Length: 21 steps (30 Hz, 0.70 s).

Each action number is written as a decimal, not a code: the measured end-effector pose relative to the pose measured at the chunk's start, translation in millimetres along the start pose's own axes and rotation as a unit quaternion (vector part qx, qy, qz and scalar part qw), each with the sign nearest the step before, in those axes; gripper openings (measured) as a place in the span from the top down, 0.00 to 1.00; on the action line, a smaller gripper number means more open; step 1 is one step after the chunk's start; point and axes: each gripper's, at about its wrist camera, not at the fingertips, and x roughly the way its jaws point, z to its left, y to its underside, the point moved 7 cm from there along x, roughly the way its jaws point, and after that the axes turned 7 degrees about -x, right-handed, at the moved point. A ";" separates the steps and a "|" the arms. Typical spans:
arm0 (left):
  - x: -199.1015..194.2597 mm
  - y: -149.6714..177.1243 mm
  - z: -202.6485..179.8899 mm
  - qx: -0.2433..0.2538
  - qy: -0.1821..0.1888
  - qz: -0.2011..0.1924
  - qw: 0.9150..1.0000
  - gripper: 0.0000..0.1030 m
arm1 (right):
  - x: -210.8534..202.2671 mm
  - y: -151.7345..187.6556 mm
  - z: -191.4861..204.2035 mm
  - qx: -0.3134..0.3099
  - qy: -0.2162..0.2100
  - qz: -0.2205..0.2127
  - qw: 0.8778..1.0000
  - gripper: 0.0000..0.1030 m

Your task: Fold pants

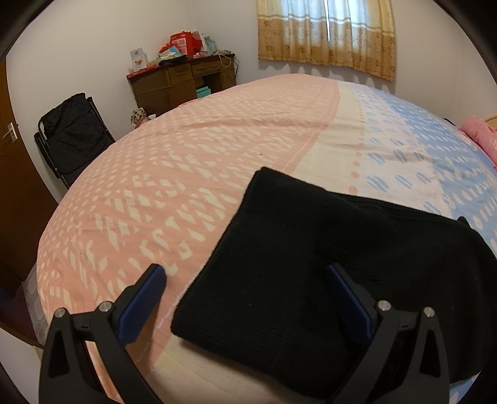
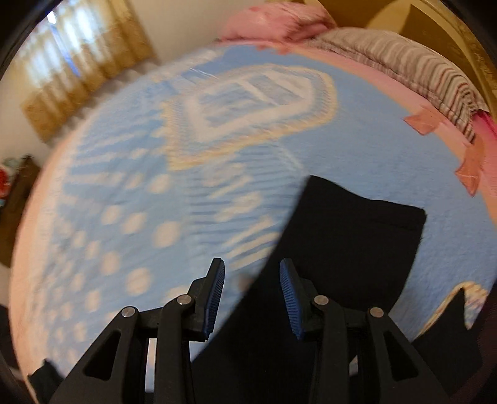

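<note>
The black pants (image 1: 310, 267) lie folded into a thick rectangle on the bed's patterned sheet (image 1: 186, 174). My left gripper (image 1: 247, 276) is wide open and empty, above the near left corner of the folded pants. In the right wrist view the pants (image 2: 351, 236) lie on the blue part of the sheet (image 2: 155, 202), and this view is blurred. My right gripper (image 2: 251, 273) is open and empty, its fingers astride the pants' left edge, just above the cloth.
A wooden desk (image 1: 183, 80) with clutter stands at the far wall beside a black folding chair (image 1: 71, 133). Curtains (image 1: 326, 34) hang behind the bed. A pink quilt (image 2: 273, 18) and a striped blanket (image 2: 413, 65) lie at the head of the bed.
</note>
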 end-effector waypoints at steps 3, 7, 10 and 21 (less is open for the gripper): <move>0.2 -0.4 -0.3 0.000 -0.002 0.001 1.000 0.00 | 17.6 -3.2 -7.6 -0.002 0.031 0.010 0.999 0.62; 0.3 -0.7 -0.1 0.000 -0.002 0.001 1.000 0.00 | 16.1 -3.3 -0.8 -0.020 0.074 0.013 0.997 0.62; 0.3 -1.2 -0.2 0.000 -0.002 0.000 1.000 0.00 | 18.3 -0.3 -10.0 -0.021 0.067 0.002 0.998 0.83; 0.4 -1.3 -0.4 -0.001 -0.002 0.000 1.000 0.00 | -77.8 43.1 -76.2 0.082 -0.115 -0.090 0.986 0.95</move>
